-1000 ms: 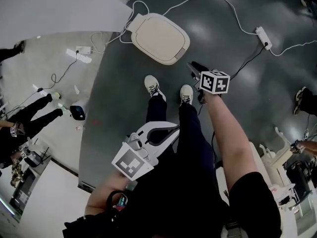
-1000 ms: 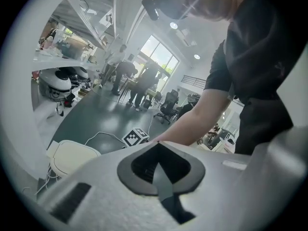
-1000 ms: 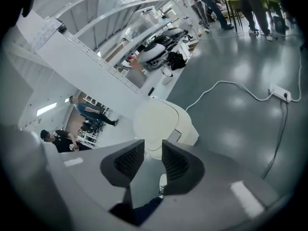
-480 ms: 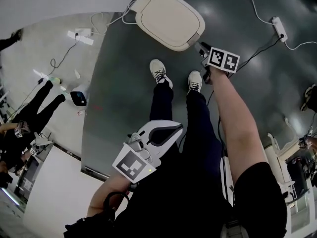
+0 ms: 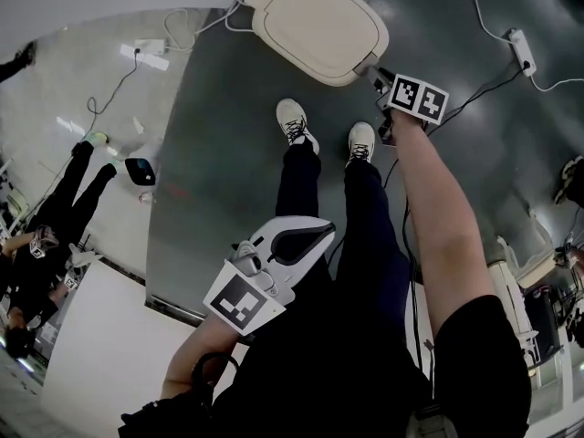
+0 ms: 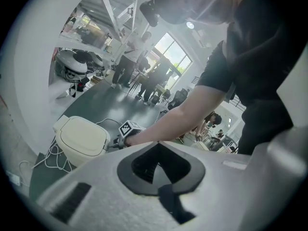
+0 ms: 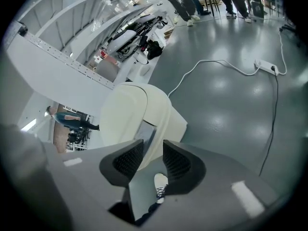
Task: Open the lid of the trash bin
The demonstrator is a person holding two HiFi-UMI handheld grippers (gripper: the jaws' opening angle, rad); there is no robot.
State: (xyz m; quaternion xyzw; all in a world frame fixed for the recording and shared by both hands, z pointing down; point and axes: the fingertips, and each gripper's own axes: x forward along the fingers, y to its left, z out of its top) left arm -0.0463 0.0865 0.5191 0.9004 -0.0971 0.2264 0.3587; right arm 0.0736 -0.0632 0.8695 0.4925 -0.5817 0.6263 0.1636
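— Any labels?
— Black-and-white square markers on the right cube (image 5: 418,99).
— What's changed?
— The right tongs (image 5: 373,67) have dropped to the trash bin (image 5: 315,27) corner. Their jaws have just been opening wide, and the lid (image 7: 122,114) edge shows in the gap. The left tongs (image 5: 324,233) are closed, empty, well back from the bin.

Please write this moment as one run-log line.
cream plastic trash bin: lid closed | right gripper: jaws open, just opening wider, nothing gripped, at bin corner | left gripper: jaws shut, empty

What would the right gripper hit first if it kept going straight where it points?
Most likely the trash bin lid, at its edge, straight ahead of the right gripper; its jaws have just been opening, nothing gripped yet. How near is unclear.
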